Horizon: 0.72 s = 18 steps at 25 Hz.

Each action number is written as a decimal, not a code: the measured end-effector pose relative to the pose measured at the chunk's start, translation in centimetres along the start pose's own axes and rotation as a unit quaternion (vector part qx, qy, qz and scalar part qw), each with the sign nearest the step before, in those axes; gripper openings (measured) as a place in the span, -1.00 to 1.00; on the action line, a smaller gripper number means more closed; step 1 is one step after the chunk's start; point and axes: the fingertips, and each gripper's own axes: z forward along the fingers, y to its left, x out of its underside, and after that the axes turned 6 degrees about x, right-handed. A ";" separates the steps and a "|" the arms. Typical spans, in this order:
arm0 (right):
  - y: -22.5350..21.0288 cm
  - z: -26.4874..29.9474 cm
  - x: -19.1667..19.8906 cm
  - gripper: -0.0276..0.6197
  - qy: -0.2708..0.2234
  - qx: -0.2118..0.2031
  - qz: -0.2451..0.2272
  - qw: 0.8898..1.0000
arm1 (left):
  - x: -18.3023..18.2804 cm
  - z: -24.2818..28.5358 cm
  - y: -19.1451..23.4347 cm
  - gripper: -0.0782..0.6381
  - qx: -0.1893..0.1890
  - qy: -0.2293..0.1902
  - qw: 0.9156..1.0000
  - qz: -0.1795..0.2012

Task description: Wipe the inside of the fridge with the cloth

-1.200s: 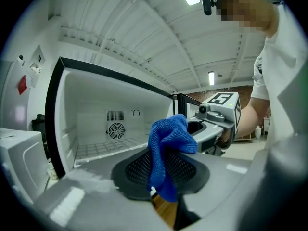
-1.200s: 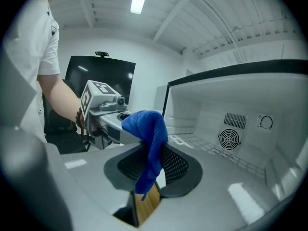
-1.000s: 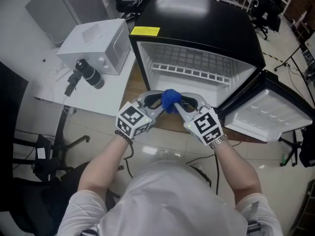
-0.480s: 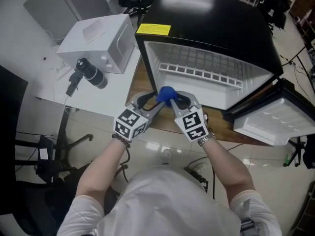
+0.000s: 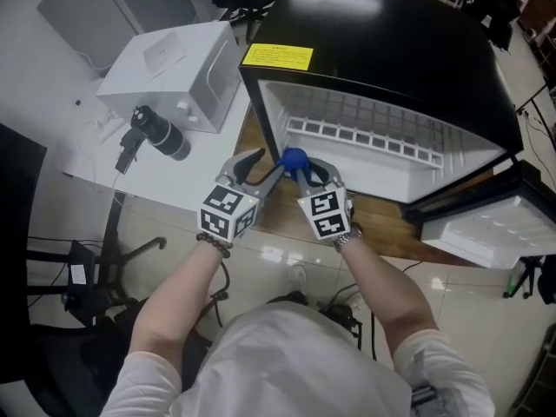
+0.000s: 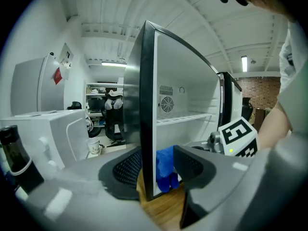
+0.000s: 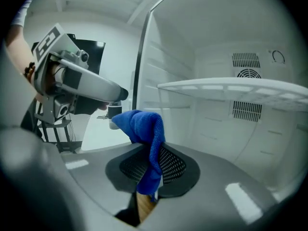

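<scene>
A blue cloth (image 7: 146, 129) is held between the closed jaws of the right tool (image 7: 150, 174). Behind it, the white fridge (image 7: 216, 143) interior and its shelf (image 7: 231, 88) are seen.

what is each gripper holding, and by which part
Right gripper, jaws just closing, pinches the bunched blue cloth mid-fold, tail hanging below. Left gripper, jaws just opening, holds nothing.

Yellow label (image 5: 277, 56) on fridge (image 5: 391, 33), illegible

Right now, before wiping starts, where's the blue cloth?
In the head view the blue cloth is pinched in the right claw, which has just been closing on it, at the open fridge's front left corner.
</scene>
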 end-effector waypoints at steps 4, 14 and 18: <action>-0.4 1.5 0.3 -0.77 -0.001 0.012 0.021 1.000 | 0.5 0.7 0.5 -0.20 -0.005 0.004 1.000 -0.005; -1.8 3.6 0.5 -0.78 -0.001 0.039 0.044 0.998 | 1.3 1.5 0.6 -0.19 -0.013 -0.005 1.000 -0.022; -2.6 4.6 0.6 -0.79 0.002 0.052 0.057 0.997 | 1.2 1.6 0.7 -0.19 -0.018 -0.011 0.999 -0.028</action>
